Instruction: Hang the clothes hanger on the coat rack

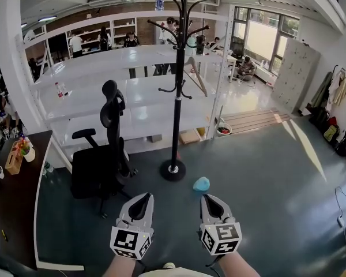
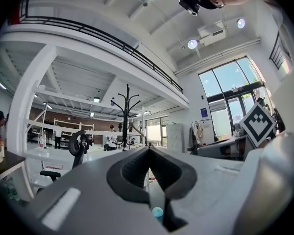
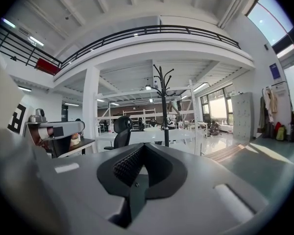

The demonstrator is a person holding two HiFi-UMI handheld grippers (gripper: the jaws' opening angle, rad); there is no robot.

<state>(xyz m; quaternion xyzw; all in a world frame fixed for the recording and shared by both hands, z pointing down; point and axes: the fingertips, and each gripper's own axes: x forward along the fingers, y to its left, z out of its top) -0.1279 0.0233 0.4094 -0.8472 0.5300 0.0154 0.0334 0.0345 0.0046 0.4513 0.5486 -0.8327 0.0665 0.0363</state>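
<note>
Facing one coat rack [image 1: 177, 79] and one chair [image 1: 98, 169], left gripper [image 1: 147, 195] and right gripper [image 1: 205, 197] have fingers together, gripping nothing.

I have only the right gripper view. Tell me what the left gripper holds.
Observer: Nothing; the left gripper has its jaws together and empty.
Operator: Report what lies just ahead on the ground.
Observer: A light blue thing lies close ahead of the right gripper, to the right of the coat rack and its round base.
Operator: Place that base for me.
Observer: It stands on the grey floor, just right of the black office chair.
</note>
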